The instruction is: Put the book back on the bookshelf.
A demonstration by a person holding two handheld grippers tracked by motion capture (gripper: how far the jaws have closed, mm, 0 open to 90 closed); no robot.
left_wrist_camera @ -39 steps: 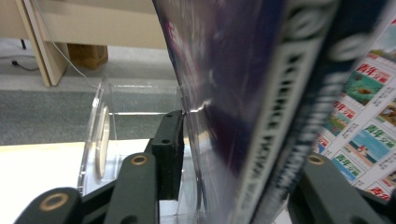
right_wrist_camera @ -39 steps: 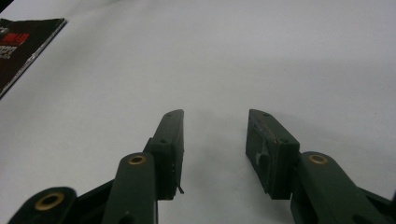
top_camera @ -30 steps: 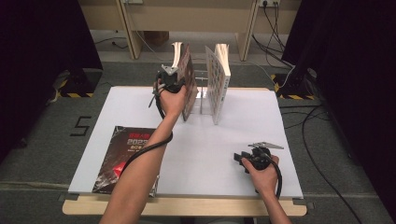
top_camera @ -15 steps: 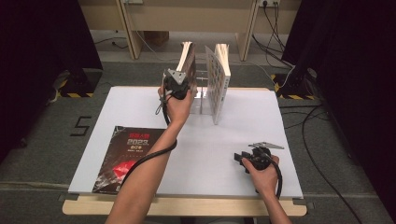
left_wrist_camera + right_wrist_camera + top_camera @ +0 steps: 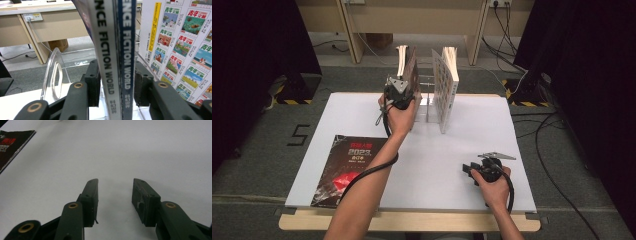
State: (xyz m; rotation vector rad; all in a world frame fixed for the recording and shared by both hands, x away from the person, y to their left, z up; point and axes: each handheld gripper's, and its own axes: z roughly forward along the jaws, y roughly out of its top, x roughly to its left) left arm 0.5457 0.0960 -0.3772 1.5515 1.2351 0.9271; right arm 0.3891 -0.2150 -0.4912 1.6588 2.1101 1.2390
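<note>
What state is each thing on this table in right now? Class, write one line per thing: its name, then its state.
Left gripper: jaws astride the two magazine spines, raised at the rack.
Science Fiction World magazines: upright, spines between the jaws.
Clear rack: standing on the table.
White magazine: upright in the rack.
Black magazine: flat, shut, front left.
Right gripper: open, low over the bare table.

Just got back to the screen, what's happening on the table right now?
The left gripper is closed on the spines of two Science Fiction World magazines, holding them upright at the clear rack at the far side of the table. A magazine with a grid of small covers stands just right of them. The right gripper rests open over bare tabletop. A dark magazine lies flat near the front left.
</note>
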